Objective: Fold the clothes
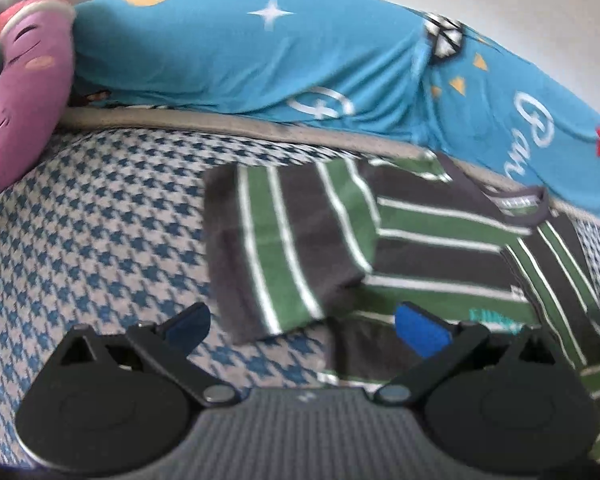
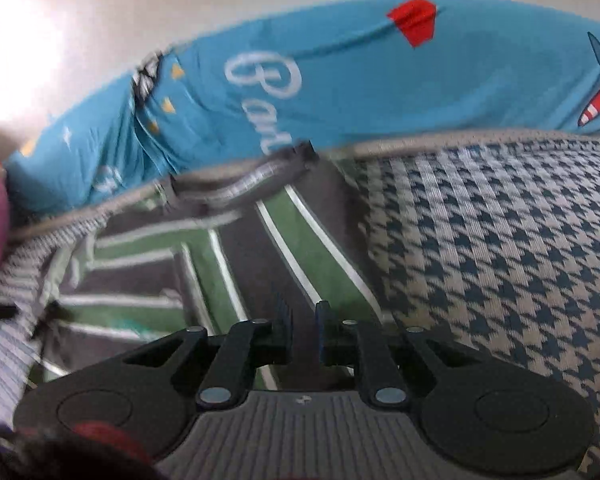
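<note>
Striped shirt (image 1: pixel 412 248): green, grey, white; partly folded on houndstooth mattress (image 1: pixel 100 232), beside blue bedding (image 1: pixel 228 64). Left hand-held gripper (image 1: pixel 302 326): spread wide, empty. Right hand-held gripper (image 2: pixel 303 334): nearly pressed together; pinching shirt or not, cannot tell.

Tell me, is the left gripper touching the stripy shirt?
Apart. In the left wrist view the left gripper is wide open, and the striped shirt's folded sleeve lies between its blue fingertips without meeting either.

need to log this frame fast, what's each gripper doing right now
Left gripper: open, holding nothing, above the striped shirt.
Right gripper: nearly closed over the striped shirt; a grip cannot be told.
</note>
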`<state>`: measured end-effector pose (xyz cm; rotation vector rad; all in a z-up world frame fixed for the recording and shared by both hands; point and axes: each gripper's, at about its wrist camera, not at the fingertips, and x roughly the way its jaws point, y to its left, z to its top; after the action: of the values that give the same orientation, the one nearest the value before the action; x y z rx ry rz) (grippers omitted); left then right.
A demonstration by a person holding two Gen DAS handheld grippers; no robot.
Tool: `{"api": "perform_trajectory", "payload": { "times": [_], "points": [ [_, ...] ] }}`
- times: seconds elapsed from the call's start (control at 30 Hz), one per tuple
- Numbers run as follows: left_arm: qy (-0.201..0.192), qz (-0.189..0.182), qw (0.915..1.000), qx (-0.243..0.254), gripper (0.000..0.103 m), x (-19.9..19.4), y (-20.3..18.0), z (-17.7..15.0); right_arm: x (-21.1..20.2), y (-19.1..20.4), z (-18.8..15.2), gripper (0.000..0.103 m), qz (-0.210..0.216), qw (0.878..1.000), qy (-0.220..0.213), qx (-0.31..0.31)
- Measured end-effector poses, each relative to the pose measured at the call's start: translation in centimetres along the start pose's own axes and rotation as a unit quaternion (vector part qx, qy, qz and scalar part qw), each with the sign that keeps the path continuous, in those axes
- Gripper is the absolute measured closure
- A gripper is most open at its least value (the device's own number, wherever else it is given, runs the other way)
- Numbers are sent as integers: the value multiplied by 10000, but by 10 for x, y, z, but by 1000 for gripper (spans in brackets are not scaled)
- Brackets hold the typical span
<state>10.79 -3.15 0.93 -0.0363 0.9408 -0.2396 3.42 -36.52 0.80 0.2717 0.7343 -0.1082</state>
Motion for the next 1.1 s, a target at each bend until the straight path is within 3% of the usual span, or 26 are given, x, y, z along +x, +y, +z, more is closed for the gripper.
{"api": "perform_trajectory", "payload": {
  "times": [0.2, 0.4, 0.47, 0.6, 0.77, 0.93, 1.1],
  "points": [
    [-35, 104, 9993, -347, 0, -1, 30, 13, 10, -1, -7, 89, -335, 9987, 388, -4],
    [29, 145, 9974, -709, 0, 2, 57, 24, -4, 16, -7, 80, -644, 9969, 351, 281],
    [92, 120, 9967, -802, 0, 8, 61, 26, -18, 27, -8, 79, -611, 9968, 287, 431],
    [200, 73, 9955, -926, 0, 23, 67, 30, -48, 54, -14, 65, -278, 9980, 96, 560],
    [80, 41, 9951, -986, 0, 35, 72, 34, -64, 86, -29, 64, 12, 9988, 67, 481],
    [-17, 40, 9963, -860, 1, 47, 69, 39, -52, 96, -42, 63, 129, 9983, 421, 379],
    [35, 37, 9973, -738, 3, 61, 63, 39, -47, 97, -44, 63, 61, 9982, 510, 303]
  ]
}}
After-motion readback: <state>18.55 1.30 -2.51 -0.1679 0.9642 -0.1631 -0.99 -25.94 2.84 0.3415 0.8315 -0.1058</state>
